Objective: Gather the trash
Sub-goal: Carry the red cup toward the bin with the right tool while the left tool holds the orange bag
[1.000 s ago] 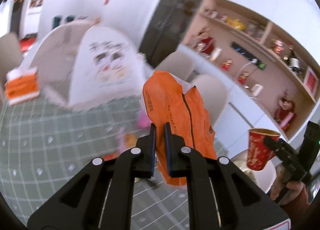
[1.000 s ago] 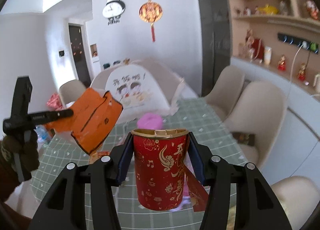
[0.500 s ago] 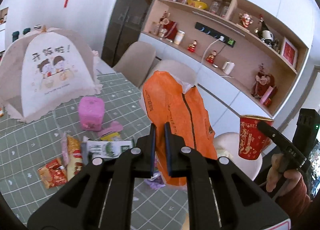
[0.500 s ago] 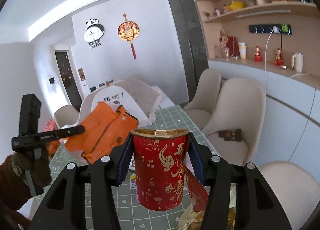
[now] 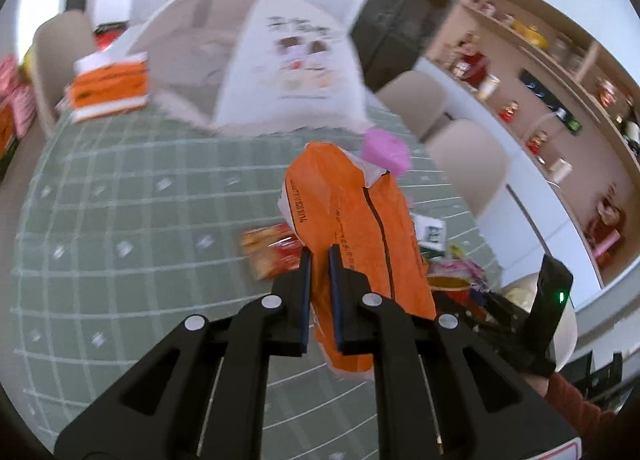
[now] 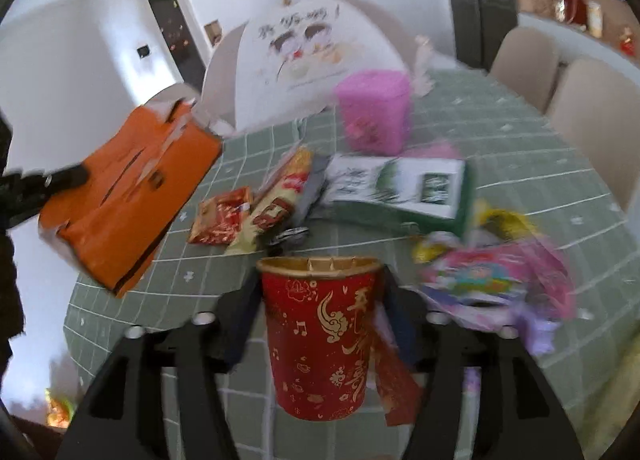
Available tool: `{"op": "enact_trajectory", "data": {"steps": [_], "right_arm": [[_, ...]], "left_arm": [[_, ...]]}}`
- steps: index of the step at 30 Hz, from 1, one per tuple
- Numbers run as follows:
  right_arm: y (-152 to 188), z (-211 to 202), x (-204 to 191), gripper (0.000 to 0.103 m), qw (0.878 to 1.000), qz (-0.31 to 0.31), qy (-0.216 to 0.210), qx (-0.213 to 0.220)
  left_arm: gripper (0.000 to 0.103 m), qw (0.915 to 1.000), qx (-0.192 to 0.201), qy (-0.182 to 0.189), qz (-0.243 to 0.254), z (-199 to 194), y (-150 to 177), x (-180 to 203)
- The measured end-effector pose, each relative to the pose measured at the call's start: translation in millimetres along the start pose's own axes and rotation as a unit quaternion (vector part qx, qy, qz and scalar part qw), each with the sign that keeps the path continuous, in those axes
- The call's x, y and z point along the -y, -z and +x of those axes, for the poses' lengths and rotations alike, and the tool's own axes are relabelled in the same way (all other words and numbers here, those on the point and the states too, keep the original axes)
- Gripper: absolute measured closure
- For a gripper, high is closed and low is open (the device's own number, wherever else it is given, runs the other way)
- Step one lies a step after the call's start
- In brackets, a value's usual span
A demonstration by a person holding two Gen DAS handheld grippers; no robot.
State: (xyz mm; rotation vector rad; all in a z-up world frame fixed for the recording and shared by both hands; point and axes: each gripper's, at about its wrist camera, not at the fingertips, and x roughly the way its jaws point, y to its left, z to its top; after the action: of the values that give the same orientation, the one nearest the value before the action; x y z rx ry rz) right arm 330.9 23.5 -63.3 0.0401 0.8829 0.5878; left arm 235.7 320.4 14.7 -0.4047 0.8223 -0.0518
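My left gripper (image 5: 319, 256) is shut on an orange plastic bag (image 5: 352, 220) and holds it above the green checked table (image 5: 120, 220). The bag also shows at the left of the right wrist view (image 6: 124, 188). My right gripper (image 6: 318, 280) is shut on a red paper cup with gold print (image 6: 320, 336), held upright over the table. Trash lies on the table beyond the cup: red and yellow snack wrappers (image 6: 256, 212), a green and white box (image 6: 400, 192), and a crumpled pink and purple wrapper (image 6: 496, 284).
A pink tub (image 6: 374, 112) stands behind the trash. A white mesh food cover (image 5: 256, 60) sits at the far side of the table, an orange and white box (image 5: 108, 84) left of it. Beige chairs (image 5: 468, 156) line the right edge.
Both grippers have tilted down toward the table, which now fills both views; half a second ago they pointed higher at the room. Each still holds its object.
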Motion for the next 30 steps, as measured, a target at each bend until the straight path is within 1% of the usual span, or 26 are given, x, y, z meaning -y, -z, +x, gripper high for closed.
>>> {"op": "enact_trajectory", "data": {"steps": [1,3,4,7,8,10,11,14,16,18,20,22,23,26,28,30], "right_arm": [[-3.1,3.0,-2.4,0.044,1.0,-0.001,-0.001,0.004],[-7.8,-3.2,-4.4,0.044,0.999,-0.011,-0.016,0.027],[-4.9,-4.9,-8.7,0.044,0.999,-0.016,-0.017,0.027],[-3.7,-13.8,-7.3,0.044,0.999,-0.035,-0.01,0.0],[-2.0,-16.6,-9.9,0.044,0.999,-0.041,-0.002,-0.007],[4.5,-22.2,-11.3,0.044,0.998,-0.048,0.029,-0.009],[9.2,-25.7,-11.5,0.044,0.998,-0.049,0.036,-0.01],[21.9,-35.4,-10.2,0.044,0.999,-0.038,0.022,-0.006],[27.3,-35.7,-8.6,0.045,0.998,-0.046,0.03,-0.007],[30.7,-28.9,-3.6,0.053,0.997,-0.052,0.046,-0.02],[33.3,-24.7,4.1,0.053,0.997,-0.046,0.063,-0.022],[37.2,-23.9,11.3,0.053,0.995,-0.046,0.089,-0.015],[39.6,-23.9,14.6,0.054,0.995,-0.043,0.093,-0.014],[47.4,-21.6,29.7,0.054,0.997,-0.006,0.079,-0.026],[54.0,-24.4,35.5,0.054,0.998,0.021,0.055,-0.024],[61.8,-25.6,38.8,0.057,0.998,0.046,0.046,-0.022]], "left_arm": [[0.095,1.0,-0.001,-0.005,-0.007,-1.7,2.6,-10.3],[0.095,0.9995,-0.006,-0.013,-0.029,-2.8,6.3,-30.6],[0.095,0.9992,-0.008,-0.015,-0.035,-2.7,8.7,-35.8],[0.095,0.9987,-0.016,-0.017,-0.047,1.7,15.5,-47.7],[0.095,0.9986,-0.019,-0.015,-0.048,3.9,16.0,-47.5],[0.095,0.9984,-0.025,-0.01,-0.05,8.9,18.4,-46.7],[0.095,0.9983,-0.027,-0.009,-0.05,11.7,17.7,-45.7],[0.095,0.9986,-0.031,-0.003,-0.043,15.3,18.9,-41.7],[0.095,0.9988,-0.032,-0.001,-0.038,15.5,18.8,-39.0],[0.095,0.9989,-0.033,0.002,-0.034,15.7,17.6,-37.9],[0.095,0.9988,-0.036,0.001,-0.032,16.8,17.1,-37.7],[0.095,0.9988,-0.038,0.001,-0.031,17.3,17.5,-38.2],[0.095,0.9988,-0.038,0.001,-0.031,17.3,17.6,-37.2],[0.095,0.9986,-0.045,0.0,-0.028,19.2,19.2,-36.1],[0.095,0.9985,-0.049,-0.001,-0.026,20.6,19.9,-35.5],[0.095,0.9984,-0.051,-0.001,-0.025,21.9,21.1,-35.1]]}}
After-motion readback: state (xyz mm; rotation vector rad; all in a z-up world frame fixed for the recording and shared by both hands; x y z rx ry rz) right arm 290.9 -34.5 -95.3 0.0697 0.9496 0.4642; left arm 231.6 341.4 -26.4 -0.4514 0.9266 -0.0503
